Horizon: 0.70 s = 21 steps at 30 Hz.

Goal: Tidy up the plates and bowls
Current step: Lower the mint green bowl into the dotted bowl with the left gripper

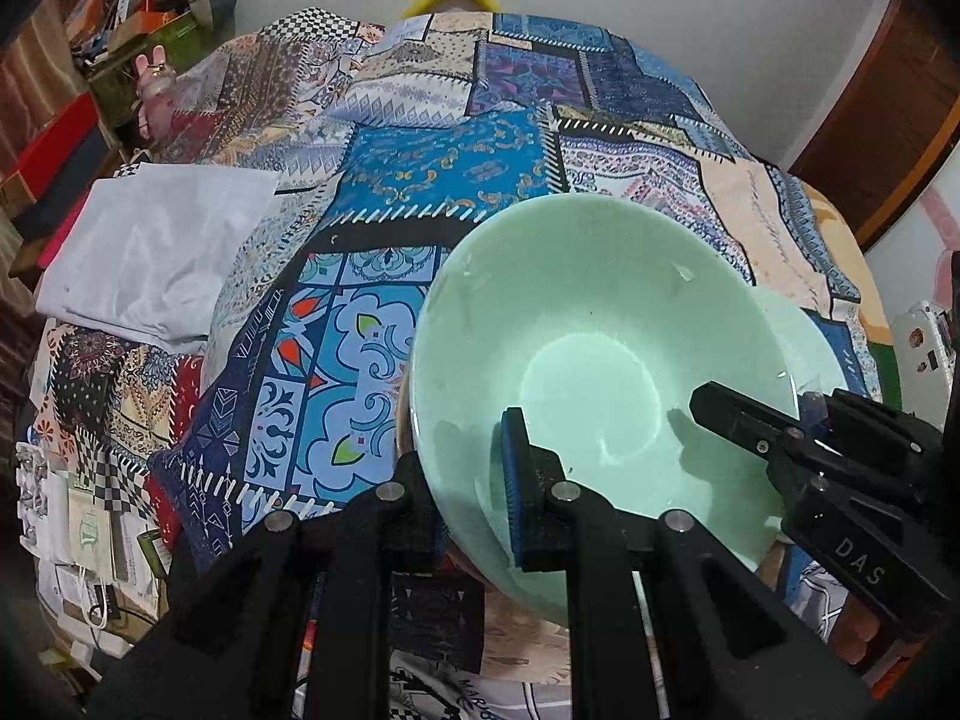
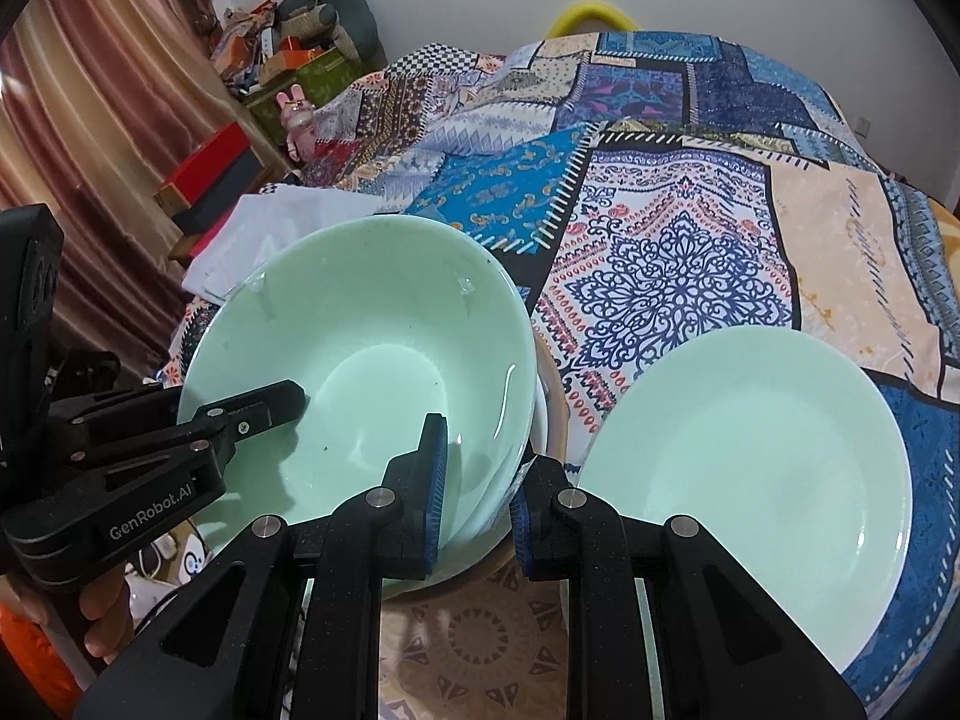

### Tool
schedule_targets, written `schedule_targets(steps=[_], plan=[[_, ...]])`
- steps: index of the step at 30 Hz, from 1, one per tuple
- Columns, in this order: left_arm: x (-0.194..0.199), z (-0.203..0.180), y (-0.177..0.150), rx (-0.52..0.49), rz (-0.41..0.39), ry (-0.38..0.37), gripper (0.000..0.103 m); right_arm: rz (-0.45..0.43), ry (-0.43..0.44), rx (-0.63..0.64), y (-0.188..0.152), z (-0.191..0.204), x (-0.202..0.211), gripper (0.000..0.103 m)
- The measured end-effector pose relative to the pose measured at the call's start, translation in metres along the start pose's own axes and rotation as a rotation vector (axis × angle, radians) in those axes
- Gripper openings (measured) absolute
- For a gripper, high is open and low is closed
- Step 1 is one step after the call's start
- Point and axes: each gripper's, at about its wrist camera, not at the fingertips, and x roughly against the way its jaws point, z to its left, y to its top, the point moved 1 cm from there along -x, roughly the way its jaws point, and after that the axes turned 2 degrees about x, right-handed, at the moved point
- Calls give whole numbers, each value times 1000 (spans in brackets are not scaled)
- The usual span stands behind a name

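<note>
A pale green bowl sits tilted above a patchwork cloth that covers the whole surface, and both grippers straddle its rim from opposite sides. The left gripper has one blue-padded finger inside the bowl against the wall and the other finger outside and below the rim, so it appears to pinch the near wall. In the right wrist view the right gripper does likewise: one finger, its pad ridged and blue, lies inside the bowl, the other lies just outside the rim, with the wall between them. Under this bowl's near edge further pale rims show, as if it rests in a stack, though how many pieces lie beneath cannot be told. Just beside the bowl to the right lies a pale green plate, flat on the cloth and close to the bowl's rim. A folded white cloth lies well apart on the far left, and boxes and clutter fill a shelf in the far left corner
</note>
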Motion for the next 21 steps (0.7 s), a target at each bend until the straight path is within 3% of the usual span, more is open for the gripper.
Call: schedule_targets(steps=[21], plan=[[-12, 0, 1, -16, 40, -5, 15, 26, 26, -13, -2, -7, 1, 19]])
